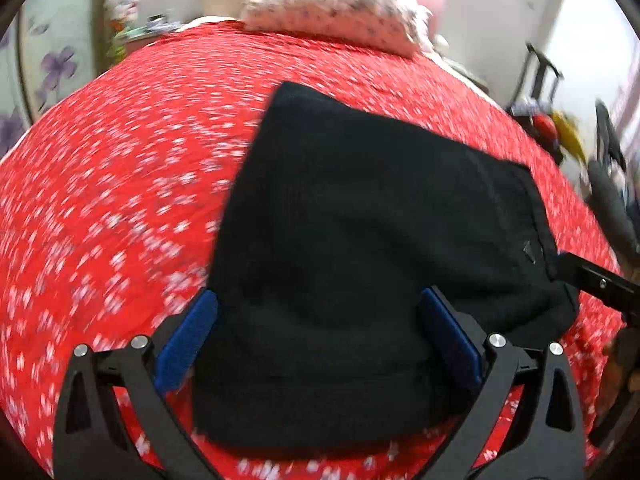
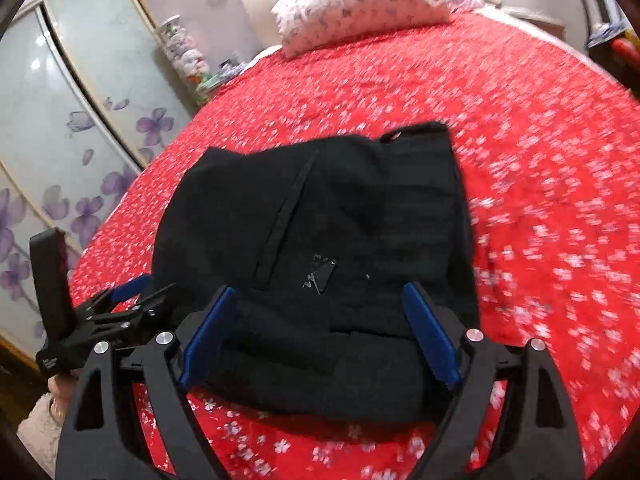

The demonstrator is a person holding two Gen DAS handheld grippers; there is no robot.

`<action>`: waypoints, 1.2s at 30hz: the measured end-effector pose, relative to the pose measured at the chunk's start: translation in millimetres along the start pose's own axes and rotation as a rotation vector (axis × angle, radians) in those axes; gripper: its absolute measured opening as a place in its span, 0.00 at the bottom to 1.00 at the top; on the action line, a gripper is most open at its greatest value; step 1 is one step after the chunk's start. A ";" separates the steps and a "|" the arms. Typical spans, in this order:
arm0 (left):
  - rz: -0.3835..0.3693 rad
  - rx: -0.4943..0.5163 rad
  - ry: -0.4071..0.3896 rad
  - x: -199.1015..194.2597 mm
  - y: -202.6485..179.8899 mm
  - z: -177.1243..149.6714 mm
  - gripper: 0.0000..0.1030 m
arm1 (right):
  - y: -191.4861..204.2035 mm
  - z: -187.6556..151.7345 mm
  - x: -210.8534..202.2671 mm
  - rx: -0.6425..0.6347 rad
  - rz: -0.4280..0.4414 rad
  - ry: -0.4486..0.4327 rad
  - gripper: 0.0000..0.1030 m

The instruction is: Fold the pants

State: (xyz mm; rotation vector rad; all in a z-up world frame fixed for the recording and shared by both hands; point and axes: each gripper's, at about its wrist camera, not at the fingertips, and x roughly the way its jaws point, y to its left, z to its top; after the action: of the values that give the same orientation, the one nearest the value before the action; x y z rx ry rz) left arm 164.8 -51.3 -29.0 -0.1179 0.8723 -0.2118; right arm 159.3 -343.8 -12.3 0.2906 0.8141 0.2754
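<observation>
Two wrist views, both jaw sets spread wide, gripping nothing.

Left wrist view: left gripper (image 1: 318, 332) released, blue pads (image 1: 186, 344) straddling the near folded edge of the black pants (image 1: 360, 240). Pants already a compact stacked bundle, running ahead of the jaws on the red floral bedspread (image 1: 100, 180). Right gripper's black body poking in right of the jaws, at the bundle's right corner. Pillow (image 1: 332, 8) far ahead, well apart. Clutter off the bed's right side, too blurred to name.

Right wrist view: right gripper (image 2: 320, 328) also released, pads flanking the near fold. Pocket seam and small logo just ahead of the jaws. Left gripper (image 2: 120, 304) left of the jaws, beside the bundle's left edge. Wardrobe doors (image 2: 60, 120) far left, pillow far ahead.

Handling guess: soft, limp, light, thick where layered; prone to slumping or unfolding if lifted by one corner. Best hold: both near corners, through all layers. Nothing ahead blocking; only hazard the two grippers crowding each other.
</observation>
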 end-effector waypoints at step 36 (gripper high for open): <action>0.108 0.126 -0.247 -133.1 -10.7 -136.6 0.98 | 102.5 -167.8 -93.0 -0.201 -0.388 -0.358 0.99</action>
State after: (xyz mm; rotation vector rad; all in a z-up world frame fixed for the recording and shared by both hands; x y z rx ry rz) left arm -24.8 -33.1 -14.9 0.0209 0.6155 -0.1470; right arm -39.7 -256.6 -22.7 -0.0126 0.4697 -0.0609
